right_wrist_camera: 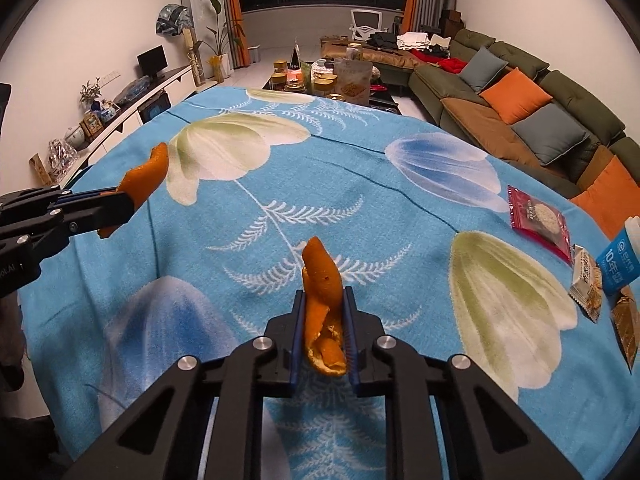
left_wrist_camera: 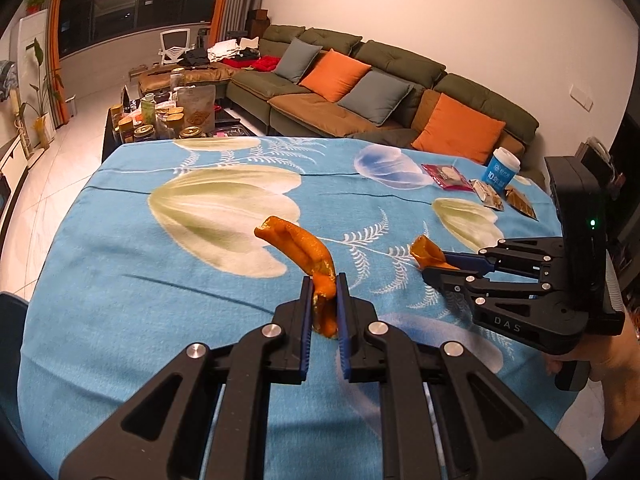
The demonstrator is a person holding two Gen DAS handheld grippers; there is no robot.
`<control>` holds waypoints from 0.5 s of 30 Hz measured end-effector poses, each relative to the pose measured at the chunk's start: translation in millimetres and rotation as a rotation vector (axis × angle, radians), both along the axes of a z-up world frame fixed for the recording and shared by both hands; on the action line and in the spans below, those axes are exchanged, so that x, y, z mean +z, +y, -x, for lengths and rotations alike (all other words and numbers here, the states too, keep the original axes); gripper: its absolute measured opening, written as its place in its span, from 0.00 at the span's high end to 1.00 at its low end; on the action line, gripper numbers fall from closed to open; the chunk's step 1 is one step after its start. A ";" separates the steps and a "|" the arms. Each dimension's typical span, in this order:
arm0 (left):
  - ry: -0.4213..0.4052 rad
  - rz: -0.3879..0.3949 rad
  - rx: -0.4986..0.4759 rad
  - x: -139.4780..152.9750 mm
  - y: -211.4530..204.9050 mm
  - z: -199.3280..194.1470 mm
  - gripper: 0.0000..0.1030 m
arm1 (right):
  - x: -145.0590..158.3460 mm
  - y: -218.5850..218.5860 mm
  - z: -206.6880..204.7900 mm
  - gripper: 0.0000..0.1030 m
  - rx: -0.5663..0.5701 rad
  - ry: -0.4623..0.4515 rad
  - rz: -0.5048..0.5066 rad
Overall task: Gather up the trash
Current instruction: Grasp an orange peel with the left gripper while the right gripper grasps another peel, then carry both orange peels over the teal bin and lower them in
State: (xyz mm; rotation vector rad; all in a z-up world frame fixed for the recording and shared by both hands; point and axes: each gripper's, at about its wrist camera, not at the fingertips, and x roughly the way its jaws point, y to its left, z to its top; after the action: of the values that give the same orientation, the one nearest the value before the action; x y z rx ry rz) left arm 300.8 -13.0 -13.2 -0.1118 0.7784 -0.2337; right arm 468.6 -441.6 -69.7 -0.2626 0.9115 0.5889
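Wrappers at the counter's (left_wrist_camera: 120, 248) far right are partly cut off in the right wrist view, their print unreadable. Left gripper (left_wrist_camera: 325, 280) jaws are clamped on a long curled orange peel (left_wrist_camera: 298, 246); right gripper (right_wrist_camera: 325, 294) jaws are clamped on a shorter peel (right_wrist_camera: 322, 276), both lifted above the blue flowered cloth. A red packet (right_wrist_camera: 538, 218), a blue cup (left_wrist_camera: 502, 170) and two snack wrappers (left_wrist_camera: 488, 196) lie near the far edge.
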 end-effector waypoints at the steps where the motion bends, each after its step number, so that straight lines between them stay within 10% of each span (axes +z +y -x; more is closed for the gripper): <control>1: -0.002 0.004 0.003 1.4 1.8 2.8 0.89 | 1.8 -0.4 2.1 0.86 0.000 -0.002 -0.003; 15: -0.067 -0.006 0.079 27.7 33.0 57.0 0.89 | 58.0 8.7 59.2 0.86 0.047 -0.077 -0.156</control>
State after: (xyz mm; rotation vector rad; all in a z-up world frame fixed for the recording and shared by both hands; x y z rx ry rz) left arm 243.8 20.0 14.5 -0.1287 0.7063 -0.1592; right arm 409.4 -432.9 -11.7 -0.1654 0.7830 0.6852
